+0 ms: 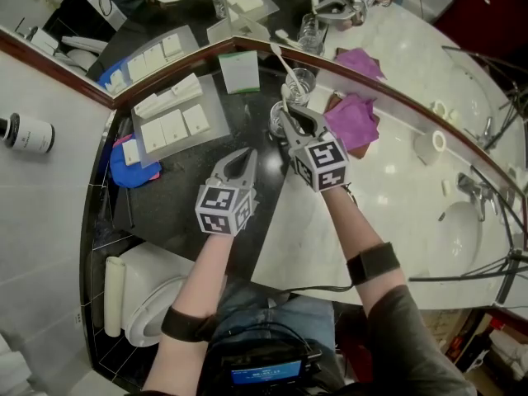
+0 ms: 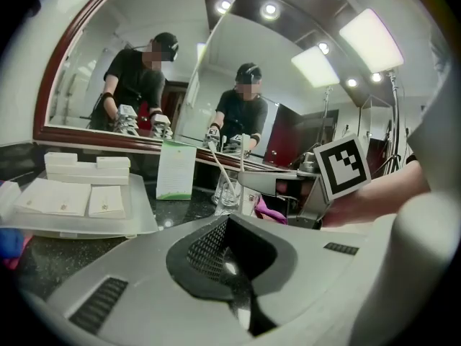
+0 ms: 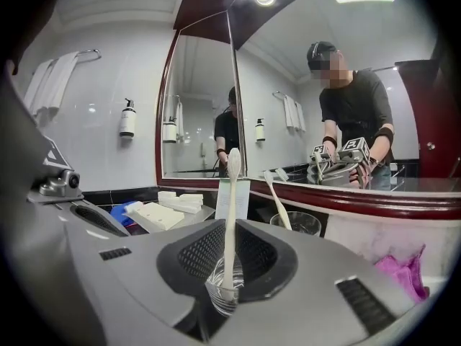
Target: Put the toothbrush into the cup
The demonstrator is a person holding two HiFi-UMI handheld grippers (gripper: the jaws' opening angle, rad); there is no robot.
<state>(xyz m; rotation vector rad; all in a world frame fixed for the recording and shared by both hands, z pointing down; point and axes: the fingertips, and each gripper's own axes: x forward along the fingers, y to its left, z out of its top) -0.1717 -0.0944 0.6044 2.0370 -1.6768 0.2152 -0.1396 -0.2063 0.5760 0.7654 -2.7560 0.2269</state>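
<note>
Left gripper point(image 1: 247, 157) idles above the bench point(image 1: 177, 192), jaws closed on nothing, keeping clear. Right gripper point(image 1: 287, 112) jaws seemingly pinch the upright toothbrush point(image 3: 229, 222), its lower end already inside the cup point(image 3: 220, 294), ready for release.

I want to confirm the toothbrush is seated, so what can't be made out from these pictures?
- Head view: the right hand-held gripper covers most of the cup and the toothbrush handle.
- Right gripper view: whether the toothbrush's lower end touches the cup's bottom; the jaws and curved glass hide it.
- Head view: print on the green card is too small.
</note>
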